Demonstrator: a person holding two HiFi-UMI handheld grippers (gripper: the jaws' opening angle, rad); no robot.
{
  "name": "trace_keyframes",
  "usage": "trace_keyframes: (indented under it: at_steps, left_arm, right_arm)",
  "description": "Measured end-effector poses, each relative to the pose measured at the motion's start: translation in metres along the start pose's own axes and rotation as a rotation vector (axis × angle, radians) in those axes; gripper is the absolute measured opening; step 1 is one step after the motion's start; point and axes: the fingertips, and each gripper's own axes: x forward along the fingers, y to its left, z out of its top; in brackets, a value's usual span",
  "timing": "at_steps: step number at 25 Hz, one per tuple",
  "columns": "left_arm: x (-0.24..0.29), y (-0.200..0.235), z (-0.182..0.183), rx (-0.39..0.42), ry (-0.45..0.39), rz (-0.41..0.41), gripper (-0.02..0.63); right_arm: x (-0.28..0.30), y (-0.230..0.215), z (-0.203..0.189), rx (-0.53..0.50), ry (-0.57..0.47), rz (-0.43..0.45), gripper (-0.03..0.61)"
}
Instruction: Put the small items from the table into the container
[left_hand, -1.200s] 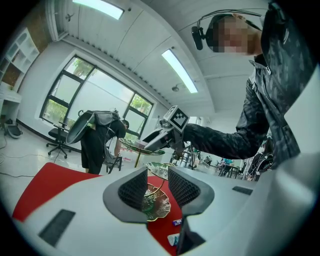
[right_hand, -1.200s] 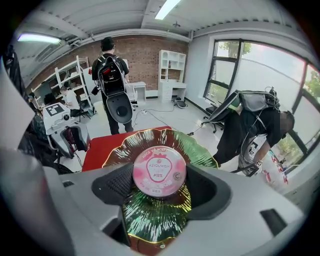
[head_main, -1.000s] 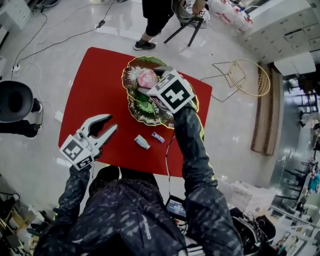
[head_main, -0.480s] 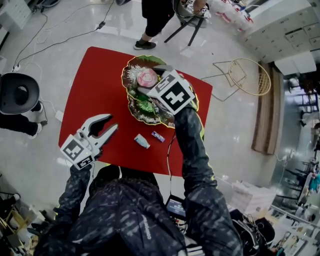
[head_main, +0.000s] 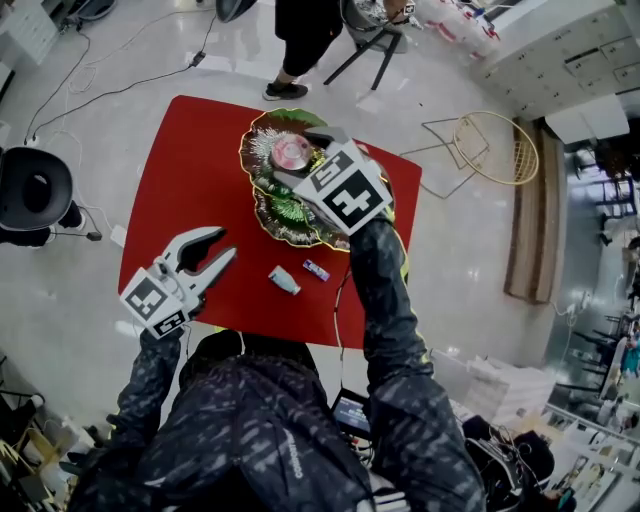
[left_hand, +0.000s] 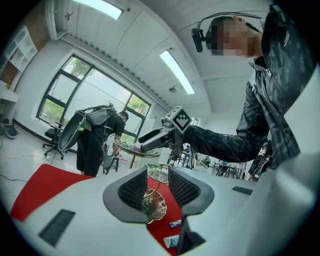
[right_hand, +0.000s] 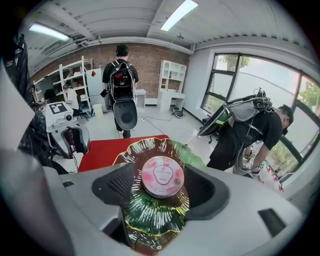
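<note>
A pink round tin (head_main: 292, 152) lies on the top tier of a gold-green leaf-shaped dish stand (head_main: 280, 225) at the far side of the red table (head_main: 190, 170). My right gripper (head_main: 303, 156) stands open around the tin, with a thin gap showing at one pad (right_hand: 120, 185); the tin (right_hand: 162, 176) faces up between the jaws. My left gripper (head_main: 225, 243) hovers open and empty over the table's near left edge. A small white-teal packet (head_main: 284, 282) and a purple wrapped sweet (head_main: 316, 270) lie on the cloth near the front edge.
A person (head_main: 305, 40) stands just beyond the far side of the table, next to a chair. A black stool (head_main: 35, 195) stands on the left. Cables run over the floor. A wire basket stand (head_main: 495, 150) is on the right.
Both grippers and the tin keep their places. The dark figure at the left edge of the floor has gone from view.
</note>
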Motion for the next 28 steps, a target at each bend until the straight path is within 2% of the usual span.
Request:
trace_keyframes:
  at_steps: [9, 14, 18, 22, 28]
  left_arm:
    - [0.001, -0.011, 0.012, 0.035, 0.022, -0.042, 0.114]
    - [-0.001, -0.021, 0.015, 0.051, 0.033, -0.078, 0.114]
    - [-0.004, -0.043, 0.009, 0.062, 0.038, -0.098, 0.114]
    - [-0.006, -0.063, 0.007, 0.069, 0.046, -0.125, 0.114]
    - [-0.019, -0.084, 0.008, 0.065, 0.055, -0.148, 0.114]
  right_arm:
    - [-0.03, 0.028, 0.013, 0.003, -0.05, -0.02, 0.302]
    - [-0.044, 0.056, 0.012, 0.012, -0.071, -0.025, 0.194]
    - [-0.058, 0.085, -0.005, 0.031, -0.085, -0.014, 0.111]
    - [-0.07, 0.107, -0.019, 0.077, -0.112, -0.007, 0.078]
    - [-0.079, 0.146, -0.032, 0.109, -0.113, 0.005, 0.065]
